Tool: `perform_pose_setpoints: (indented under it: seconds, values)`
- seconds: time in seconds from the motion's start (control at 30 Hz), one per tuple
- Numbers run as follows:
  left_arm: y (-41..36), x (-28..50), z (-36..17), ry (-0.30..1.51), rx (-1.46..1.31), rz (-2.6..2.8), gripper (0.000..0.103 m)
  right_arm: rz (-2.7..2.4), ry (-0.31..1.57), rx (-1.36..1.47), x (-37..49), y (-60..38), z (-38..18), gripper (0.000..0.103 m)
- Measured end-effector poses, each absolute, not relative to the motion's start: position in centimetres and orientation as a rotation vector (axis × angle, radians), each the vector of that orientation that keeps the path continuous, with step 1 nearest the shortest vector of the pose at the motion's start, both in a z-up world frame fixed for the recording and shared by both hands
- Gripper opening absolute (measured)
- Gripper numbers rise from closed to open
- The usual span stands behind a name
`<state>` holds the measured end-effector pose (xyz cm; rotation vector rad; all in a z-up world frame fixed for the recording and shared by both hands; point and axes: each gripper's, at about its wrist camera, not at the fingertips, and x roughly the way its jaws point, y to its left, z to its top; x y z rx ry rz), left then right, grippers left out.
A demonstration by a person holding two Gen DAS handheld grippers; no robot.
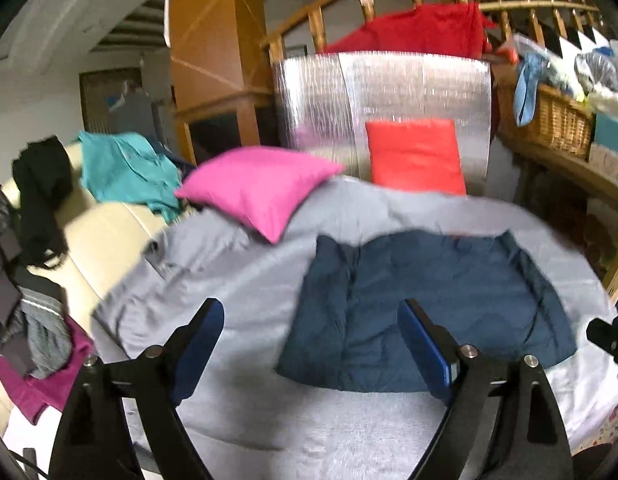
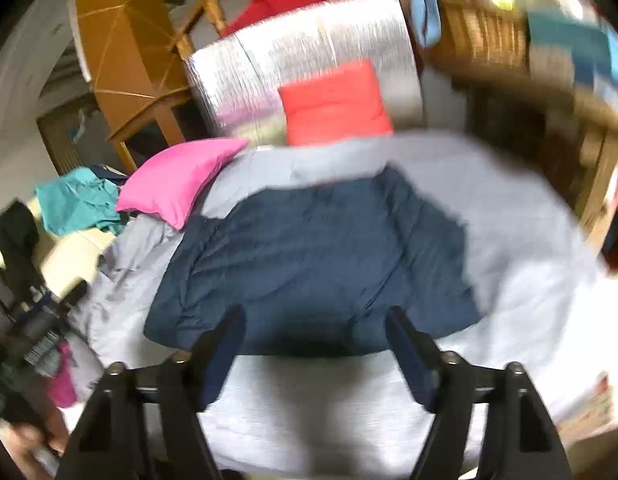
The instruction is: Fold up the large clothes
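Left wrist camera looks down over its own fingers (image 1: 213,344) from above the grey sheet (image 1: 229,280), facing the far silver panel (image 1: 329,100). Right wrist camera sits alongside, tilted, blurrier. Both share the navy garment (image 1: 429,300), pink pillow (image 1: 257,192) and red cushion (image 1: 417,156).

A pink cushion (image 1: 257,194) is laid left of the red cushion (image 1: 415,156); a silver mat (image 1: 383,92) is propped behind it, a wicker basket (image 1: 545,118) to its right.
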<state>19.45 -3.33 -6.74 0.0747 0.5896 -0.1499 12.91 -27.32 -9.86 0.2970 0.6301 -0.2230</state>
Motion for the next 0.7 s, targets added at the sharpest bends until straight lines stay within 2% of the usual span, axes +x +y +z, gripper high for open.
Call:
perform_pose_setpoints:
  seconds: [0.1,0.23,0.53,0.7]
  values:
    - [-2.4,18.2,-4.6,0.558,0.076,-0.137,0.089,-0.24,0.585,0.21,10.5,-25.7,-7.3,0.081]
    - [-1.5,15.9,-2.2,0.514,0.076,-0.114,0.099,-0.259,0.533,0.158,7.6,-24.2,-4.2,0.082]
    - [-0.5,11.7,1.9,0.444,0.044,-0.137,0.099,-0.27,0.439,0.1,3.0,-21.4,-0.6,0.095]
    - [-0.9,9.6,3.7,0.404,0.076,-0.124,0.099,-0.261,0.452,0.123,1.5,-20.8,-0.4,0.096]
